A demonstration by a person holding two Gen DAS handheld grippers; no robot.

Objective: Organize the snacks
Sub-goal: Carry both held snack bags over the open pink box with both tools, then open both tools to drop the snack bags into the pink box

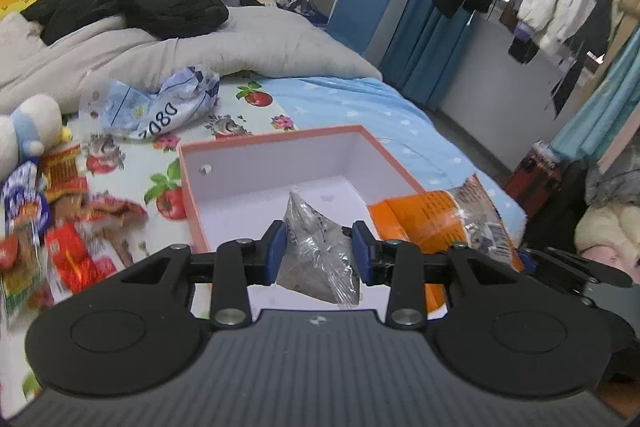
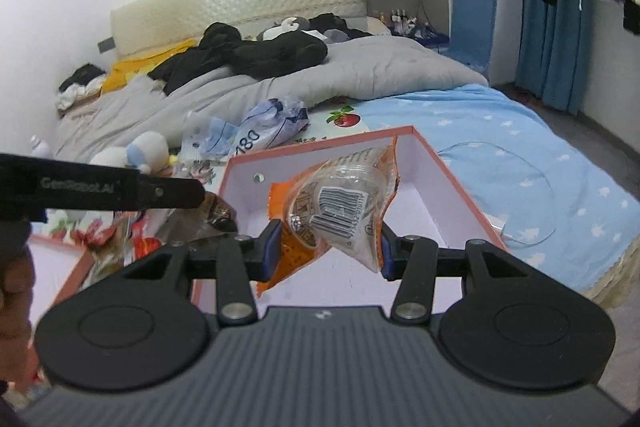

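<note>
**Two snack bags carried over the open box**

On the left of the bed [image 1: 344, 95], loose red snack packets [image 1: 72, 259] lie in a pile beside a plush toy [image 1: 28, 131], with a crumpled blue-white bag [image 1: 160, 107] behind them. In the middle stands the pink box [image 1: 192, 195], open and nearly empty.

The left gripper [image 1: 319, 251] has its fingers closed on a clear plastic snack bag [image 1: 316, 247], which hangs above the near edge of the box. To its right, the right gripper [image 2: 328, 247] holds an orange snack bag [image 2: 344, 203] between its fingers, over the inside of the box.

Both bags are thin and slippery, so a pinch on loose film may slide. If the clear bag is released now, it could catch the box rim and fall outside. The two grippers are also close together, so they may bump.
</note>
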